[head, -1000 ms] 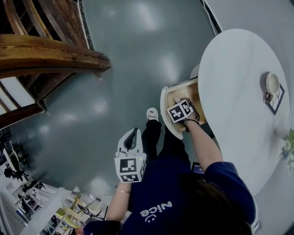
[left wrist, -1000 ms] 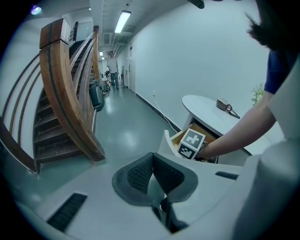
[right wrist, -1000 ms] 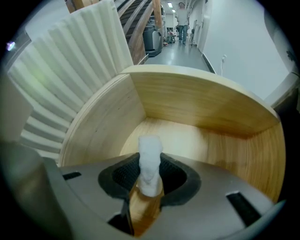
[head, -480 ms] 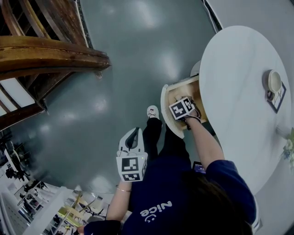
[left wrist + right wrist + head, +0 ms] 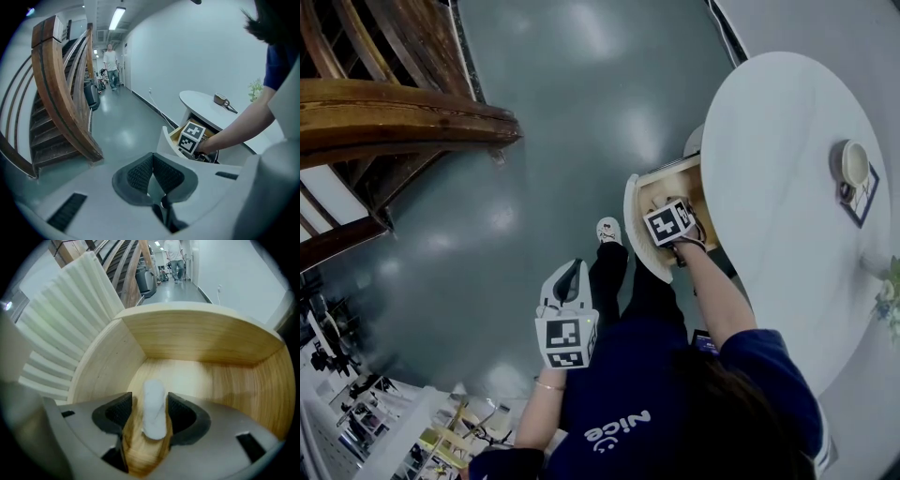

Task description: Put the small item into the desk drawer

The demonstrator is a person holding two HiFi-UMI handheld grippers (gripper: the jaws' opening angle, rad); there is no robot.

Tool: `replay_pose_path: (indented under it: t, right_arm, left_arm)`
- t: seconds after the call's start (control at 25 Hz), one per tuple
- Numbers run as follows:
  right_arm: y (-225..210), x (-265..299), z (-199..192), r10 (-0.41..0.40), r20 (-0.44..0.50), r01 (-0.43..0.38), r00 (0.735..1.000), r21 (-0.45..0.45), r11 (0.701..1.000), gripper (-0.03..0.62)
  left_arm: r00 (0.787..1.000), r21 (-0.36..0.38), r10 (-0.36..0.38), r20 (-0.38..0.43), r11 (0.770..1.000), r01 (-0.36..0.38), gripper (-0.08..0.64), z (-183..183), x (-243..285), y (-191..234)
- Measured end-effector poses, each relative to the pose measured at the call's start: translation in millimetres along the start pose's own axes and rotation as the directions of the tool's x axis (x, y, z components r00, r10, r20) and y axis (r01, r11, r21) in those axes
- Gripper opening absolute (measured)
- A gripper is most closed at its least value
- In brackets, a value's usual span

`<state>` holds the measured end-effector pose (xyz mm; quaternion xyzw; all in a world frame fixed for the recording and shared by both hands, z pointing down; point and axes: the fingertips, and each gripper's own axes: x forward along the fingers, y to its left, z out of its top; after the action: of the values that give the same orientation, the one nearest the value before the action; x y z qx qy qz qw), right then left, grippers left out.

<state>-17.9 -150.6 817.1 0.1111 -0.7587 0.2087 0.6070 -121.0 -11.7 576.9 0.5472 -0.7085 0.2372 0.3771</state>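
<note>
The small item, a white oblong piece, lies on the wooden floor of the open desk drawer. My right gripper points steeply down into the drawer. Its jaws have just been opening and now stand either side of the item, with a gap on each side. In the head view the marker cube hides the right gripper's jaws. My left gripper hangs shut and empty over the floor, left of the drawer. In the left gripper view its pads meet.
The drawer juts from under a round white table that carries a cup. A wooden staircase curves at the upper left. The person's legs and shoe stand between the grippers. Someone walks far down the corridor.
The right gripper's marker cube has shifted slightly inside the drawer. The left gripper hangs where it was.
</note>
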Motion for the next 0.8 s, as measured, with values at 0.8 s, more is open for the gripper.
replay_pose_path:
  t: [0.8]
  right_arm:
    - [18.9,-83.8,18.2,-0.059,0.137,0.059,0.989,0.002,0.998,0.262]
  left_arm:
    - [0.992,0.017,-0.092,0.090,0.996,0.091,0.003,37.6,10.0,-8.8]
